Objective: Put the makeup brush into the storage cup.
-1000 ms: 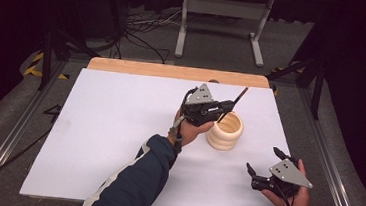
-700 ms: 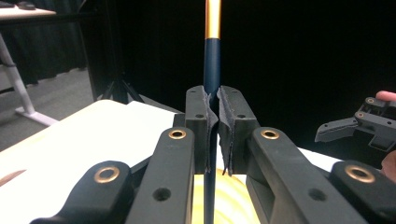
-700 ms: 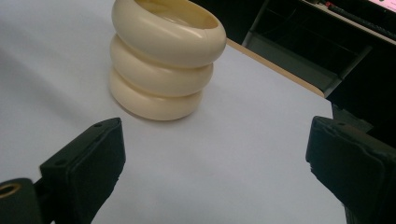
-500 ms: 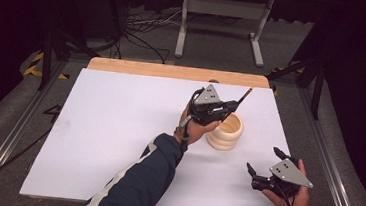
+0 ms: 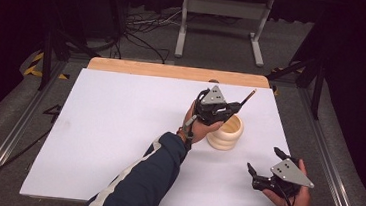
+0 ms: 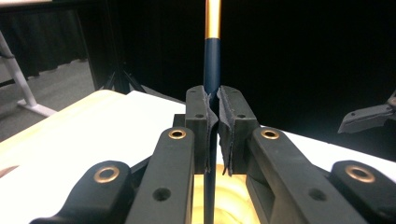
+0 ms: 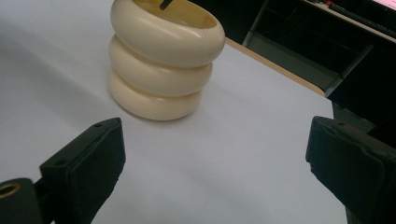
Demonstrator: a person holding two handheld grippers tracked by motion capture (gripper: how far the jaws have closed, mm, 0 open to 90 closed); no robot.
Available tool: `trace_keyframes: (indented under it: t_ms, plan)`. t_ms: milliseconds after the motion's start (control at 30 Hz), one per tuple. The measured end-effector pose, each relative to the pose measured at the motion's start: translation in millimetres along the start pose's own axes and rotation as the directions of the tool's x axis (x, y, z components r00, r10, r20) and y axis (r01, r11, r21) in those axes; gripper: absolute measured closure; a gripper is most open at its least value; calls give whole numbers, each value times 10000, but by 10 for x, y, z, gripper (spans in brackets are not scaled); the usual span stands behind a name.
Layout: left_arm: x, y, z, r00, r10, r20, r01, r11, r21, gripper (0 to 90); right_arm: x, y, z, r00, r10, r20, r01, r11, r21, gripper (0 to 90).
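A cream ribbed cup (image 5: 226, 134) stands on the white table top (image 5: 118, 127), right of the middle. My left gripper (image 5: 230, 111) hovers just over the cup's rim, shut on a dark blue pencil (image 5: 248, 96) with a gold band that slants up and to the right. In the left gripper view the pads (image 6: 224, 126) clamp the pencil (image 6: 212, 51), whose lower end reaches down into the cup (image 6: 233, 200). My right gripper (image 5: 264, 159) rests near the front right corner, open and holding nothing. Between its jaws (image 7: 215, 154) I see the cup (image 7: 161, 60), with the pencil's tip (image 7: 166, 4) inside.
A wooden strip (image 5: 173, 72) runs along the table's far edge. Behind it stand a metal frame (image 5: 223, 21) and cables on the floor (image 5: 137, 33). Metal rails (image 5: 12, 133) border the table on both sides. My sleeve (image 5: 144, 180) crosses the front middle.
My left gripper has shifted a little to the right and down over the cup, the pencil still in it. The right gripper has stayed in place.
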State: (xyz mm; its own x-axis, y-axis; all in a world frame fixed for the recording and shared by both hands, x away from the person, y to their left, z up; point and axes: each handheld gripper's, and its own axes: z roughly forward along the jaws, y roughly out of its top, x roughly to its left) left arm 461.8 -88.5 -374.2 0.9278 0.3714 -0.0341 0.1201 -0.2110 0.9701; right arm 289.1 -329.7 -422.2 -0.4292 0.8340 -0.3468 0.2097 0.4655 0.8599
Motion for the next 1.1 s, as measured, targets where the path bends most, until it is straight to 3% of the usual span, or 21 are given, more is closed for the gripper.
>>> trace_keyframes:
  t_ms: [533,1100]
  plan:
    - [-9,-125,91,9999,-77,109,73,9993,377,828,-1,0,2,10000,21,-15,-21,10000,-6,53]
    - [6,-288,-28,10000,84,32,-86,9976,689,828,22,4,16,10000,-79,-52,79,9999,70,54]
